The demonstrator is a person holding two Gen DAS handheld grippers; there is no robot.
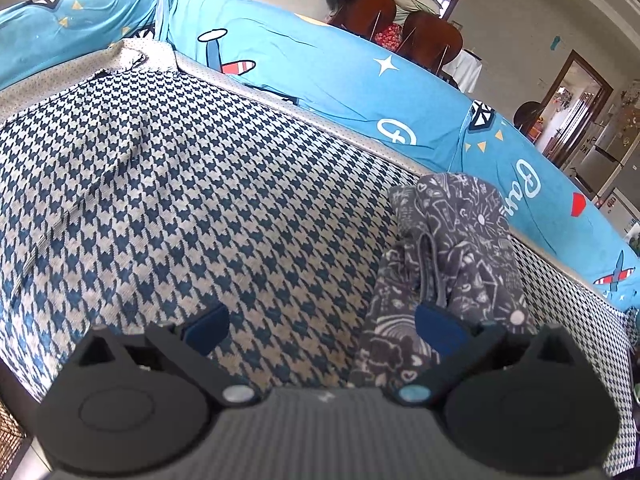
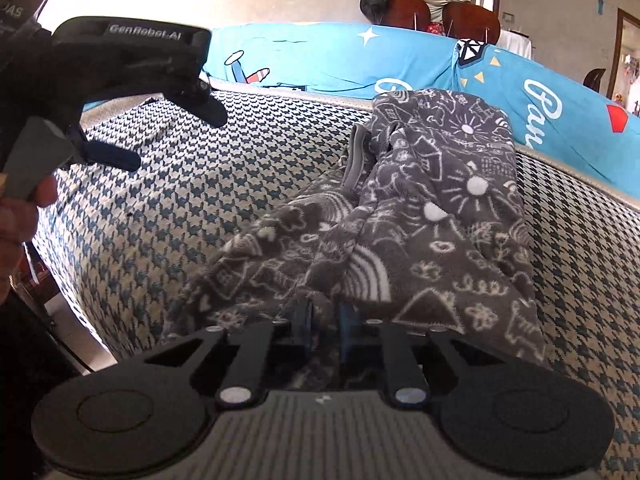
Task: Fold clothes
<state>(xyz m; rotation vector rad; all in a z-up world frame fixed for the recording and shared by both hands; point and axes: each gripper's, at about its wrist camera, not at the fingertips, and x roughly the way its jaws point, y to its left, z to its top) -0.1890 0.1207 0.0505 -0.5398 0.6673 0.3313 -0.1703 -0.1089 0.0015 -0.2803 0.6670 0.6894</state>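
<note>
My right gripper (image 2: pixel 324 316) is clenched on the near edge of the grey fleece garment printed with white doodles (image 2: pixel 432 216); its blue pads sit close together at lower centre of the right wrist view with fabric pinched between them. My left gripper (image 1: pixel 320 326) hangs released, jaws wide apart, above the blue-and-cream houndstooth bed cover (image 1: pixel 160 200), just beside the garment's left flank.

The garment lies bunched lengthways, running from bottom centre toward the upper right of the right wrist view, where it nearly reaches the bright blue cartoon-print quilt (image 2: pixel 320 60). A grey ribbed band (image 2: pixel 354 152) shows near its far end, though I cannot tell whether it is a waistband or a cuff.

I judge the fleece light, soft and limp: it will sag from any single hold, and its pile should cling rather than slip. A hem or the ribbed band should give a firmer bite than loose middle cloth. I would take a second hold on an edge well apart from my first, so the cloth can spread.
</note>
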